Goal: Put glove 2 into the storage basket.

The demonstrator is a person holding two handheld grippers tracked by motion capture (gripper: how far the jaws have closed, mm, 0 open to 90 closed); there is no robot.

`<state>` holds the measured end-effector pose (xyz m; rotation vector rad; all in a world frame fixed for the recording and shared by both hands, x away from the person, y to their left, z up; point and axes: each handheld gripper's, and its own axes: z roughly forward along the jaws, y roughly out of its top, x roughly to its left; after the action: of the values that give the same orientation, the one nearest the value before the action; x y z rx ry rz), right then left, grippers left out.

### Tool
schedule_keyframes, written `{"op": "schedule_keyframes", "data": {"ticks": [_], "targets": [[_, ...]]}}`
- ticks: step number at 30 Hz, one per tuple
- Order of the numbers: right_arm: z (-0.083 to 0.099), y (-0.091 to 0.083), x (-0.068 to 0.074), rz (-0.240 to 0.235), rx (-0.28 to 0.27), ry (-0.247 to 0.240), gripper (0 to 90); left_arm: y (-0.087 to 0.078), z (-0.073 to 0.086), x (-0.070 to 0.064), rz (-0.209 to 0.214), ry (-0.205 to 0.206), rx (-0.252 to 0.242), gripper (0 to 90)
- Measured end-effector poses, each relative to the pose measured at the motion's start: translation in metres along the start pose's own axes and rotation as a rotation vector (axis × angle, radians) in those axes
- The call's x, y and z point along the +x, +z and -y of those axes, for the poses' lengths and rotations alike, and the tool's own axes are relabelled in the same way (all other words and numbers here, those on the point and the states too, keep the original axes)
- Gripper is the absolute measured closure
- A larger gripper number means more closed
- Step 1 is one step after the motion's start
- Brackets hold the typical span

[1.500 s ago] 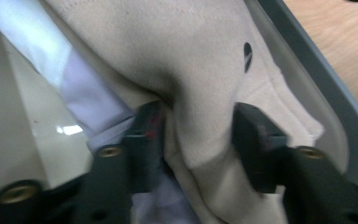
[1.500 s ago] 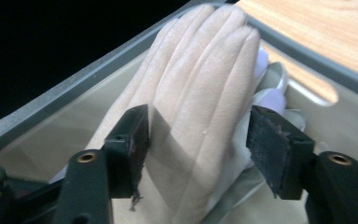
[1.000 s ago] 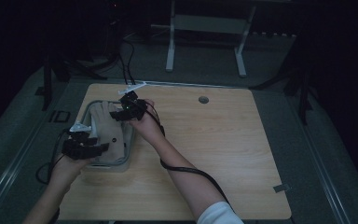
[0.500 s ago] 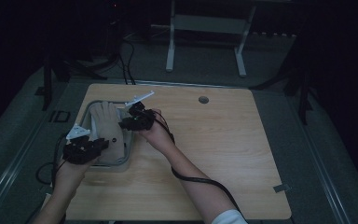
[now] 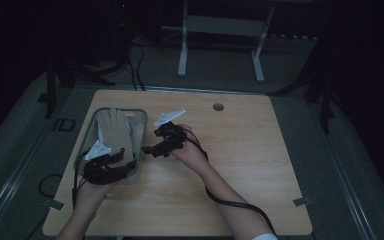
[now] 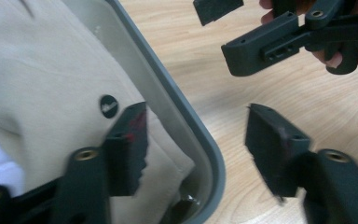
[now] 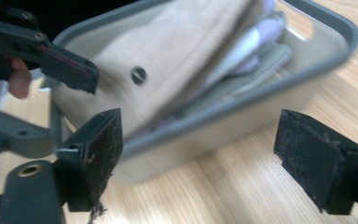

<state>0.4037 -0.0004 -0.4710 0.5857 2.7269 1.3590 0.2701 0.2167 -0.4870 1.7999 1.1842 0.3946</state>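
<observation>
Left gripper: jaws stand wide apart and hold nothing; in the left gripper view they straddle the near corner of the bin's rim, one jaw over the glove, the other over bare wood.
Change at the left gripper: half a second ago it hung lower and further off the near left corner; it now sits over the bin's near end, so I judge it is lining up to take the glove by its cuff.
Right gripper: also wide open and empty, low over the table just beside the bin's right wall; the right gripper view looks along its jaws at that wall.
Change at the right gripper: a second ago it was up over the bin's far end; it has since drawn back and down toward the person, clear of the bin, which leaves the pick to the left.
Glove: beige, flat on top of the bin's contents, under and ahead of the left gripper; a small dark round badge marks it near the cuff.
Bin: grey, round-cornered, lying between the two grippers, with white and pale cloth under the glove.
Table: bare light wood beyond the right gripper.
</observation>
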Motion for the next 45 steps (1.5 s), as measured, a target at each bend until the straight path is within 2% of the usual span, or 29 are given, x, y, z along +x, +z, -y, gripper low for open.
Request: {"op": "schedule_keyframes", "data": {"ticks": [3,4,5,6,16,19,27,31,37,40,43,45], "targets": [[0.009,-0.007,-0.001,0.013,0.003,-0.003,16.2,0.002,0.002,-0.003,0.024,0.011,-0.006,27.2],[0.009,-0.007,-0.001,0.013,0.003,-0.003,16.2,0.003,0.003,-0.004,0.037,0.009,-0.007,27.2],[0.016,-0.011,-0.003,0.015,-0.001,0.003,16.2,0.005,0.004,-0.006,0.041,0.008,-0.013,19.1],[0.019,-0.012,-0.004,0.02,0.002,0.005,16.3,0.006,0.005,-0.008,0.039,0.015,-0.02,17.8],[0.045,-0.02,-0.009,0.035,0.029,-0.005,17.4,0.013,0.013,-0.031,0.065,0.079,-0.03,16.2],[0.054,-0.023,-0.009,0.047,0.038,-0.008,17.4,0.016,0.015,-0.039,0.076,0.112,-0.027,16.1],[0.072,-0.036,-0.013,0.069,0.041,-0.016,16.9,0.022,0.02,-0.052,0.105,0.141,-0.028,16.1],[0.087,-0.042,-0.016,0.078,0.05,-0.022,15.1,0.032,0.026,-0.063,0.14,0.17,-0.009,16.1],[0.106,-0.047,-0.019,0.076,0.072,-0.015,15.1,0.046,0.035,-0.073,0.197,0.187,0.014,16.1],[0.115,-0.05,-0.021,0.076,0.08,-0.021,15.1,0.053,0.038,-0.078,0.219,0.211,0.032,16.1],[0.122,-0.052,-0.021,0.071,0.077,-0.021,15.1,0.06,0.041,-0.082,0.269,0.237,0.054,14.6],[0.127,-0.054,-0.021,0.078,0.085,-0.022,15.1,0.064,0.043,-0.085,0.283,0.245,0.065,14.7]]}}
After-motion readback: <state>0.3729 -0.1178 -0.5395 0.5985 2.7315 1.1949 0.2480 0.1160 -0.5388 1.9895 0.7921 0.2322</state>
